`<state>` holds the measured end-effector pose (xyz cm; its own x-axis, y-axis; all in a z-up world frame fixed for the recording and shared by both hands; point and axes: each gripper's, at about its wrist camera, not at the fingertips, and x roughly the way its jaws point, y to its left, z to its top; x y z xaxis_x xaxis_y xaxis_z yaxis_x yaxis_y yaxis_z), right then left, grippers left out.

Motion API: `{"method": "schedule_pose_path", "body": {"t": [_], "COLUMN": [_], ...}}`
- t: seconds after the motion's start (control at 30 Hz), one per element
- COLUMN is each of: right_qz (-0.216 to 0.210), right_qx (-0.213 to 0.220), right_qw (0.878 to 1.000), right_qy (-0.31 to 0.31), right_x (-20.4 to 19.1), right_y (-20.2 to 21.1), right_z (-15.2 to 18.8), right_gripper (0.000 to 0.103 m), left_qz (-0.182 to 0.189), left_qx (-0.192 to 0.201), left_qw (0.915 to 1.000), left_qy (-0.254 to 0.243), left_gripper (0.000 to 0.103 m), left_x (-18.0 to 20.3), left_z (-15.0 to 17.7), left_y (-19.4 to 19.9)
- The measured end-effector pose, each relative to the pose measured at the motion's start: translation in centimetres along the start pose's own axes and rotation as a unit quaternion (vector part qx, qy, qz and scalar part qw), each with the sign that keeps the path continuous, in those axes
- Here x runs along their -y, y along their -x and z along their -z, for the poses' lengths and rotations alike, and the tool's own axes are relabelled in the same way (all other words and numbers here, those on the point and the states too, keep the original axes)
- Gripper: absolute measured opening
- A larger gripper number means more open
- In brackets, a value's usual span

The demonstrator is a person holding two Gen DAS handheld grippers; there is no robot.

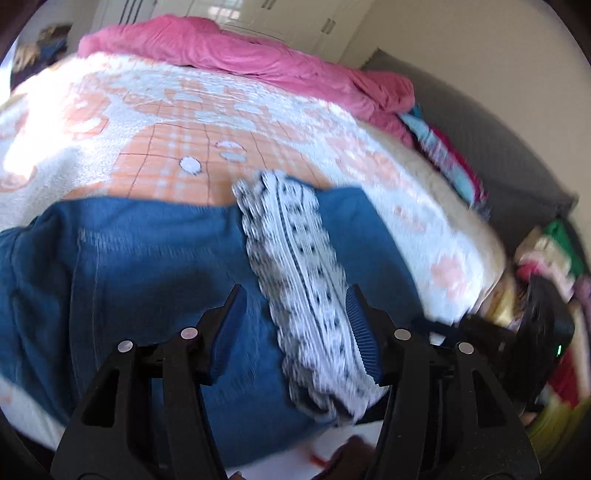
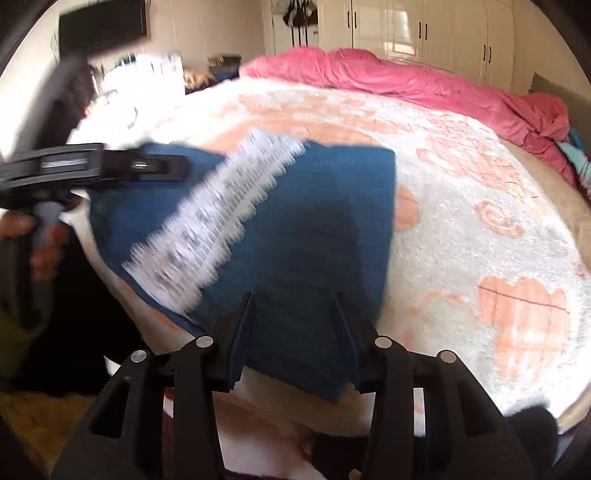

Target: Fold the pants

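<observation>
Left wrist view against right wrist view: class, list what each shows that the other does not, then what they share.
Only the left wrist view: a stack of colourful folded clothes off the bed's side, and the left gripper, open over the pants.

Only the right wrist view: white cupboards, a dark screen on the wall, and a hand on the other gripper's handle.

Both: blue pants with a white patterned band, the peach blanket and the pink quilt.

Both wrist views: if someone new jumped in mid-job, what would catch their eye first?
First, the folded dark blue pants lying on the peach-and-white patterned blanket, crossed by a white lace-like patterned band. Next, the crumpled pink duvet heaped along the bed's far edge. Both claws, left claw and right claw, stand open over the pants' near edge.
</observation>
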<state>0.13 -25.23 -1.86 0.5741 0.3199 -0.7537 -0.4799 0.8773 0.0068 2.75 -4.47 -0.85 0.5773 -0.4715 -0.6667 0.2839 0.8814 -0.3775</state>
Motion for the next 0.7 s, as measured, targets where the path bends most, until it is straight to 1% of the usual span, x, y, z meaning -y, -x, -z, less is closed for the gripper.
{"method": "schedule_pose_path", "body": {"t": [0.03,0.07,0.13,0.23,0.43,0.5,0.7], "right_qz": [0.006,0.005,0.0,-0.011,-0.014,-0.023,-0.025], "right_qx": [-0.009,-0.01,-0.012,-0.013,-0.013,-0.011,-0.009], "right_qw": [1.0,1.0,1.0,1.0,1.0,0.999,0.999], "right_qy": [0.003,0.001,-0.006,-0.019,-0.022,-0.028,-0.033], "right_x": [0.2,-0.1,0.2,0.7,0.7,0.9,0.9], "right_y": [-0.2,-0.3,-0.5,-0.8,-1.0,-1.0,-0.9], "right_z": [0.4,1.1,1.4,1.3,1.3,1.3,1.3], "right_gripper": [0.041,0.041,0.041,0.041,0.042,0.045,0.045], "left_qz": [-0.012,-0.033,-0.05,-0.067,-0.063,-0.061,-0.055], "left_qx": [-0.01,-0.027,-0.046,-0.044,-0.045,-0.045,-0.047], "left_qw": [0.9997,0.9983,0.9961,0.994,0.9949,0.9952,0.9963], "left_qy": [-0.017,-0.04,-0.056,-0.075,-0.065,-0.062,-0.048], "left_gripper": [0.049,0.049,0.049,0.049,0.049,0.049,0.05], "left_x": [0.6,1.3,1.6,1.9,1.7,1.7,1.4], "left_z": [0.7,1.7,3.1,4.0,4.0,4.0,4.2], "left_y": [-0.2,-0.7,-1.6,-1.6,-1.4,-1.3,-0.5]}}
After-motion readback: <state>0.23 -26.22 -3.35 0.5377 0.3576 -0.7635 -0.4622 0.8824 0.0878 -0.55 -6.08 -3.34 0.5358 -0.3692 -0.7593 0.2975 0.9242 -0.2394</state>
